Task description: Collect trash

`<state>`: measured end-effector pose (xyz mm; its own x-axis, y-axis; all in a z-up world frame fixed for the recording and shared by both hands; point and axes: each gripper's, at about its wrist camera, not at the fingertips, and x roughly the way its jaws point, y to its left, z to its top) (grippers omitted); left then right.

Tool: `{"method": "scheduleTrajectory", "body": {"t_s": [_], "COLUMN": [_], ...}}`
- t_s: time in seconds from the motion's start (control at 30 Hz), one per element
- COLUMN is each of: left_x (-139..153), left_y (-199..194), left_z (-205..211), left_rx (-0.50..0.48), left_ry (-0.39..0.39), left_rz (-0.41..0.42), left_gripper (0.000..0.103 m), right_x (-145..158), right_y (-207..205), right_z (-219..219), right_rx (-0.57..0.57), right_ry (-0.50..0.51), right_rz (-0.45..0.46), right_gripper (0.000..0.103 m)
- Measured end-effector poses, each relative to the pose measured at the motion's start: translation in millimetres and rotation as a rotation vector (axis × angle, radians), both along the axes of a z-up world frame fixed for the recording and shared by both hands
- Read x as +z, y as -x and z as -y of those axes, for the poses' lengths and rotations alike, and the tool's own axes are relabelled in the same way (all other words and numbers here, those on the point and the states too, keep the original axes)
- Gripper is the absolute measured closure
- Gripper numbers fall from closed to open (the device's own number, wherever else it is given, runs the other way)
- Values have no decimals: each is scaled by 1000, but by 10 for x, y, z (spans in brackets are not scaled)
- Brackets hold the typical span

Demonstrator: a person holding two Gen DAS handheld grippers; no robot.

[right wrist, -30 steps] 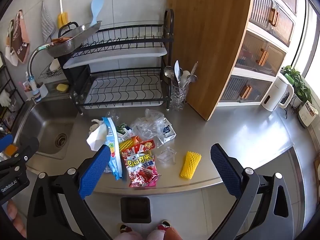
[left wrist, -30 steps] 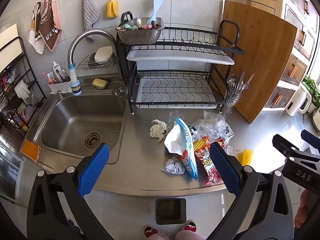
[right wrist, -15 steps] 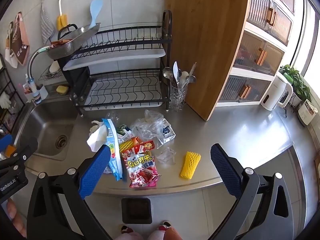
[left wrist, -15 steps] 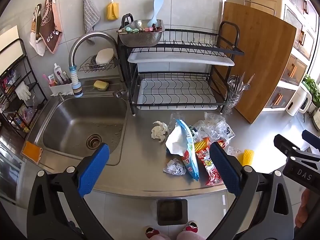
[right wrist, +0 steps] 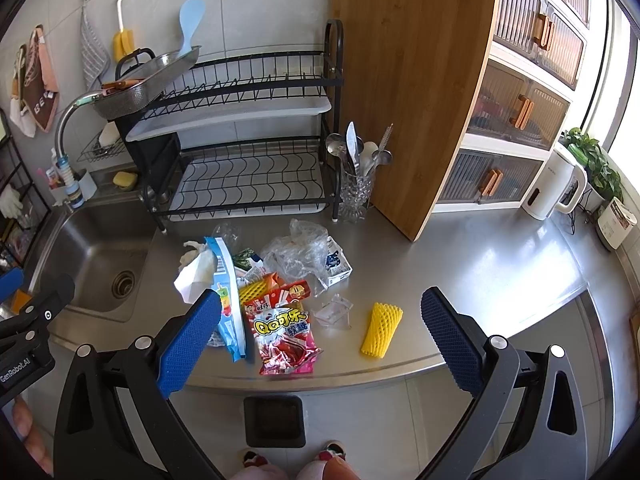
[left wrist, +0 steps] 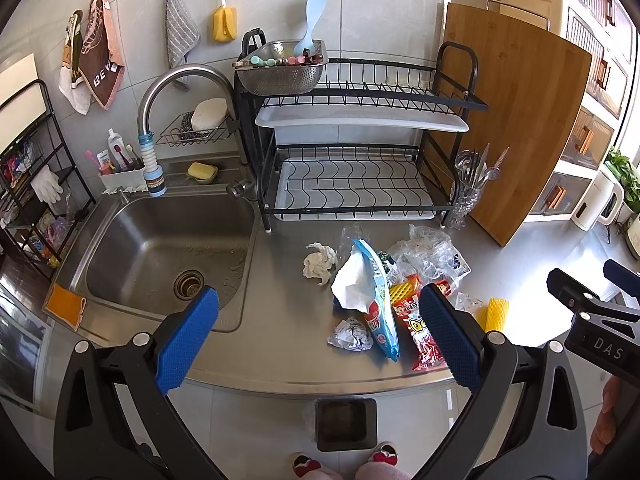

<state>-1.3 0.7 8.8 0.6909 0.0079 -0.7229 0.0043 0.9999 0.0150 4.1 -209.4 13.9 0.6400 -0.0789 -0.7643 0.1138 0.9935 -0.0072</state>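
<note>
Trash lies piled on the steel counter [right wrist: 500,264]: a red snack bag [right wrist: 286,338], a blue wrapper [left wrist: 380,316] with white paper in it, a crumpled foil ball [left wrist: 351,334], a white tissue wad [left wrist: 319,260], a clear plastic bag [right wrist: 298,254], a small carton [right wrist: 336,264] and a yellow foam net [right wrist: 381,330]. A dark bin [right wrist: 274,420] stands on the floor below the counter edge. My left gripper [left wrist: 318,338] hangs open above the counter front, left of the pile. My right gripper [right wrist: 320,340] is open above the red bag and foam net. Both hold nothing.
A sink [left wrist: 164,248] with a curved tap [left wrist: 168,92] is at the left. Behind the trash stand a black dish rack [left wrist: 360,152], a glass utensil holder [right wrist: 354,188] and a leaning wooden board [right wrist: 412,92]. A white kettle [right wrist: 554,186] sits far right. Slippered feet [right wrist: 292,460] show below.
Both views have shifted only slightly; the scene sits a little lower in the left wrist view. The trash has not moved and both grippers have stayed open.
</note>
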Motion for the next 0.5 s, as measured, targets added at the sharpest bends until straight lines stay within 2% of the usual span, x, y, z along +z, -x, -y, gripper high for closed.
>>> {"method": "scheduleTrajectory", "body": {"t_s": [0.5], "left_x": [7], "left_y": [-22], "left_z": [-9], "left_rx": [1], "left_ry": [-2], "left_rz": [2], "left_gripper": [8], "right_x": [-1], "right_y": [-11], "right_z": [-10], "right_rx": [-1], "right_ry": [-1], "right_rz": [4], "right_gripper": [3]}}
